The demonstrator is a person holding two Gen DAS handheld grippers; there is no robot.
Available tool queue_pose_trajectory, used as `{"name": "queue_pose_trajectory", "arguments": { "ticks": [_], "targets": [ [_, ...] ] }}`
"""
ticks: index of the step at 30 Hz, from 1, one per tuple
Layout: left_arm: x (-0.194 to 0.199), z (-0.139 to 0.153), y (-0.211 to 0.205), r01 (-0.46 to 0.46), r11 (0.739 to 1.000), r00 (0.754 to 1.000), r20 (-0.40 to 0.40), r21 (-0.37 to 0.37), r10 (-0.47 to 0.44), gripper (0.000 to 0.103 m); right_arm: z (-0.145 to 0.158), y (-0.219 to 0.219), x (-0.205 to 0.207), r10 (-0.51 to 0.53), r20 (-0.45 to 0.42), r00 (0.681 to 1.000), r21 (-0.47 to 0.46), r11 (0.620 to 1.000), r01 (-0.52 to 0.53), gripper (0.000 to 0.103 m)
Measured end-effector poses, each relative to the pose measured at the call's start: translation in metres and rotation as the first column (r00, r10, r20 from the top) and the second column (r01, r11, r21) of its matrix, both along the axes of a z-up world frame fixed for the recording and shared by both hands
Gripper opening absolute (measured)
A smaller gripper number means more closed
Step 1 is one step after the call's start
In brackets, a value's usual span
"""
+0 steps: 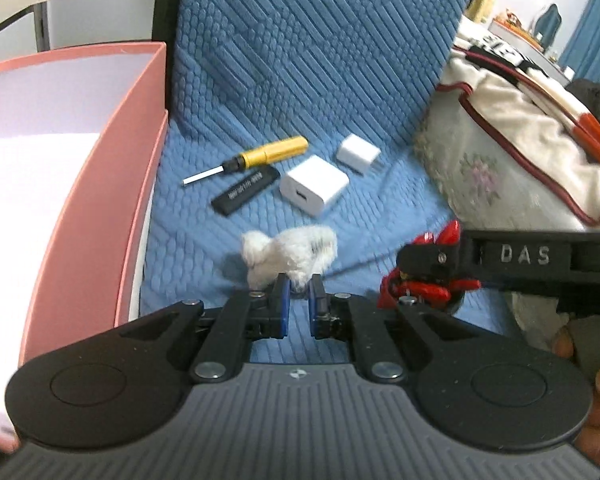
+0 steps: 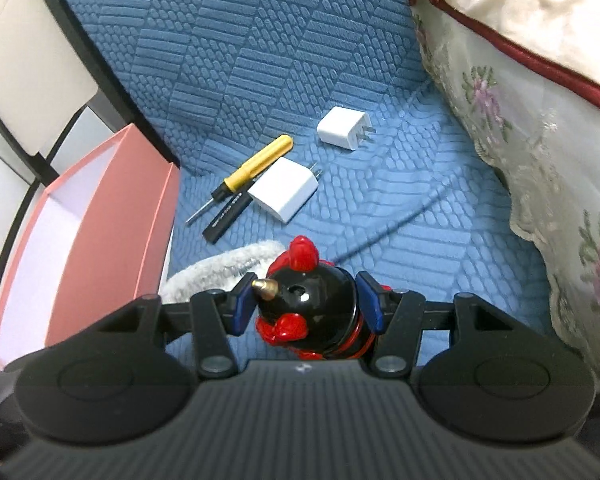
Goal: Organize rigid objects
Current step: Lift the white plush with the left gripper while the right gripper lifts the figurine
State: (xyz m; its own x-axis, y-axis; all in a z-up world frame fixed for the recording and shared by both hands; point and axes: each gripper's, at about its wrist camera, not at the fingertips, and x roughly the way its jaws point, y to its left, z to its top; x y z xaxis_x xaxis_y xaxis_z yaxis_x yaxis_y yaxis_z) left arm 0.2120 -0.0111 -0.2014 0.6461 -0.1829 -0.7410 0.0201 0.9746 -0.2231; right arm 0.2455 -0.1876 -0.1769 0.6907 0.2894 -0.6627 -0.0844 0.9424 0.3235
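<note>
On the blue quilted seat lie a yellow-handled screwdriver [image 1: 260, 157] [image 2: 247, 172], a black flat stick [image 1: 246, 192] [image 2: 226, 216], a large white charger [image 1: 314, 185] [image 2: 284, 190] and a smaller white charger [image 1: 357, 153] [image 2: 342, 127]. My left gripper [image 1: 299, 286] is shut on a white fluffy toy [image 1: 290, 250], which also shows in the right wrist view [image 2: 216, 266]. My right gripper [image 2: 306, 300] is shut on a black and red figurine [image 2: 312, 304], seen from the left wrist view [image 1: 424, 276] at the right.
A pink open box [image 1: 100, 184] [image 2: 112, 216] with a white inside stands at the left on the seat. A cream floral cushion with dark red piping [image 1: 512, 152] [image 2: 520, 92] fills the right side. The blue backrest [image 1: 300, 40] rises behind.
</note>
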Motion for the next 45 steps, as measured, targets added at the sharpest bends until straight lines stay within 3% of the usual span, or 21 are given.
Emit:
{"name": "queue_pose_trajectory", "arguments": {
  "ticks": [10,12,17,18,25,35,38,45],
  "targets": [
    [-0.012,-0.013,-0.007,0.09,0.996,0.993,-0.081,-0.018,-0.092,0.014,-0.004,0.002,-0.009,-0.03,0.025,0.999,-0.047,0.998,0.031,0.057],
    [-0.01,-0.015,-0.007,0.102,0.995,0.991,-0.085,-0.018,-0.103,0.018,-0.01,0.001,-0.009,-0.031,0.035,0.999,-0.054,0.998,0.033,0.057],
    [-0.007,-0.019,-0.005,0.093,0.996,0.992,-0.087,-0.007,-0.094,0.047,-0.012,-0.003,-0.013,-0.053,0.044,0.998,-0.02,0.998,0.054,0.058],
    [-0.007,-0.018,-0.005,0.094,0.996,0.992,-0.08,-0.005,-0.094,0.048,-0.012,-0.004,-0.015,-0.064,0.047,0.997,-0.018,0.998,0.064,0.058],
    [0.004,-0.023,-0.003,0.072,0.997,0.996,-0.06,-0.01,-0.072,0.049,-0.016,-0.008,-0.025,-0.1,0.058,0.993,-0.006,0.995,0.1,0.067],
    [0.021,-0.037,-0.008,0.056,0.997,0.998,-0.045,0.048,-0.054,0.049,-0.031,-0.005,-0.019,-0.078,0.021,0.997,-0.043,0.996,0.079,0.067],
    [0.025,-0.039,-0.006,0.052,0.998,0.998,-0.049,0.034,-0.05,0.049,-0.035,-0.008,-0.017,-0.085,0.011,0.996,-0.021,0.996,0.085,0.069],
    [0.026,-0.041,-0.007,0.04,0.999,0.998,-0.044,0.035,-0.039,0.049,-0.043,0.0,-0.011,-0.087,0.033,0.996,-0.083,0.993,0.089,0.071]
  ]
}}
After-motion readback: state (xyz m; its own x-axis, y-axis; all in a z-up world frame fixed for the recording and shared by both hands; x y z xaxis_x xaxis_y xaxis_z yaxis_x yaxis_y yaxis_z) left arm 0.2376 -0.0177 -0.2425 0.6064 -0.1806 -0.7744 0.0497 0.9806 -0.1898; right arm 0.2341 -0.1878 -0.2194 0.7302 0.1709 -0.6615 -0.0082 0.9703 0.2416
